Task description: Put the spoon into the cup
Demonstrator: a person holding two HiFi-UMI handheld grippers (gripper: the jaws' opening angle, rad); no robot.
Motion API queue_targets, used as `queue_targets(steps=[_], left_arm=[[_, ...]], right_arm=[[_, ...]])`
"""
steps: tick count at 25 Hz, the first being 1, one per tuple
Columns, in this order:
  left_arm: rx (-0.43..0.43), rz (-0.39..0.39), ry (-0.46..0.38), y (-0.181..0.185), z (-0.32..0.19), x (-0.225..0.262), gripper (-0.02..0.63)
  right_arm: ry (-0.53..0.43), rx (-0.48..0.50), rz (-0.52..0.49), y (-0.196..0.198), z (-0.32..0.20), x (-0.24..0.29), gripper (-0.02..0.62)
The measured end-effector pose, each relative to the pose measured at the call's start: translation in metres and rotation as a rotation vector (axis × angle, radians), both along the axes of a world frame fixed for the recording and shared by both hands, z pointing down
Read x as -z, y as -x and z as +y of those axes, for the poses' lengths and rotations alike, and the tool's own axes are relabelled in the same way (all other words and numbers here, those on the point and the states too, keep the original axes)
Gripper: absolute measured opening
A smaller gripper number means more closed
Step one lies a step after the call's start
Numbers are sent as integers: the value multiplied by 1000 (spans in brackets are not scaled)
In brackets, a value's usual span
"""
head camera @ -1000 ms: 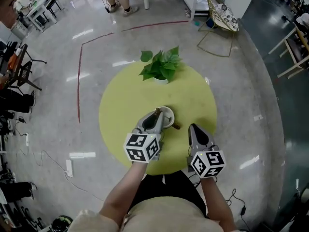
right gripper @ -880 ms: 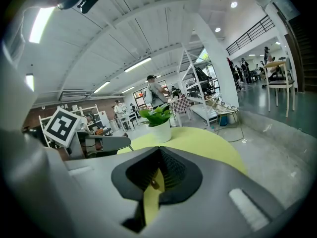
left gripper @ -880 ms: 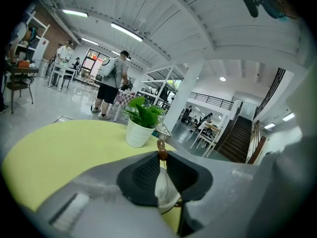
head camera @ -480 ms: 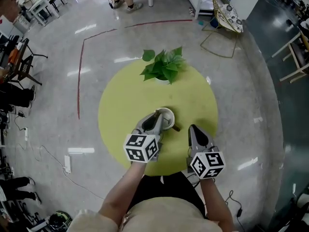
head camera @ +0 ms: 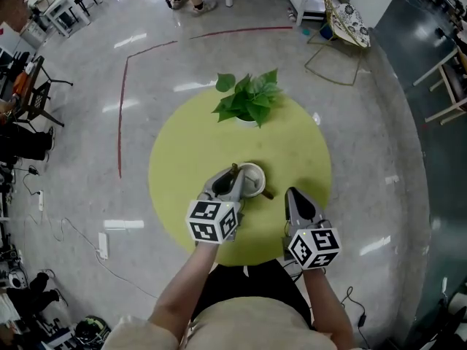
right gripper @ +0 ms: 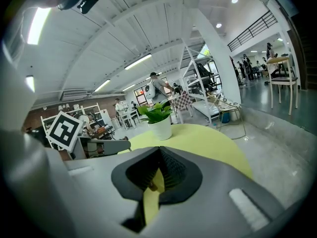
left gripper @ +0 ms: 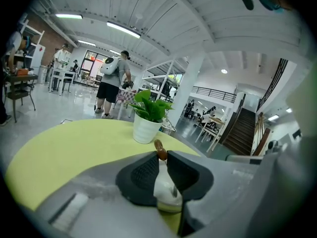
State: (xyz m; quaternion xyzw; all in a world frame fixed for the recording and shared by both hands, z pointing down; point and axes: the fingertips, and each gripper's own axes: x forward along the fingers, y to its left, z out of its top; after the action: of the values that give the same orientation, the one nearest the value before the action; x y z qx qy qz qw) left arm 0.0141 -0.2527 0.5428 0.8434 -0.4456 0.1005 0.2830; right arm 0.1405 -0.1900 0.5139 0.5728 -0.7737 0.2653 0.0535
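Observation:
A white cup (head camera: pixel 253 180) stands near the middle of the round yellow-green table (head camera: pixel 182 159). My left gripper (head camera: pixel 232 176) hangs over the cup's left rim. The brown handle of the spoon (head camera: pixel 233 168) sticks up between its pad tips. In the left gripper view the spoon (left gripper: pixel 159 149) sits pinched at the tips of my left gripper (left gripper: pixel 161 156), with the cup (left gripper: pixel 166 192) straight below. These jaws are opening. My right gripper (head camera: pixel 294 193) rests low to the right of the cup, its pads together and empty (right gripper: pixel 159 151).
A potted green plant (head camera: pixel 248 99) in a white pot stands at the table's far edge. A small brown piece (head camera: pixel 266 192) lies beside the cup's right side. People, tables and chairs stand on the grey floor beyond; a wire-frame chair (head camera: pixel 337 28) is at the far right.

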Motion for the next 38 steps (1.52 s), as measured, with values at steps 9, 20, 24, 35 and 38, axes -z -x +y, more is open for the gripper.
queue_targets(steps=[9,20,24,35,38], left_arm=[[-7,-50,8,5,-5,-7,69],[-6,-46,43,11,-10,-18,80],[-6,-53,48,12,-10,-20,86],[-3,-79,83,17,-6,-30,124],[0,-80,90,19,-3,-31,126]], right_arm=[[1,14,0,4,-5,0,0],[9,18,-7,4,-4,-4,0],[10,18,-7,3,-2,-4,0],[5,19,-6,3,2,-2,0],[4,22,-6,5,4,-3,0]])
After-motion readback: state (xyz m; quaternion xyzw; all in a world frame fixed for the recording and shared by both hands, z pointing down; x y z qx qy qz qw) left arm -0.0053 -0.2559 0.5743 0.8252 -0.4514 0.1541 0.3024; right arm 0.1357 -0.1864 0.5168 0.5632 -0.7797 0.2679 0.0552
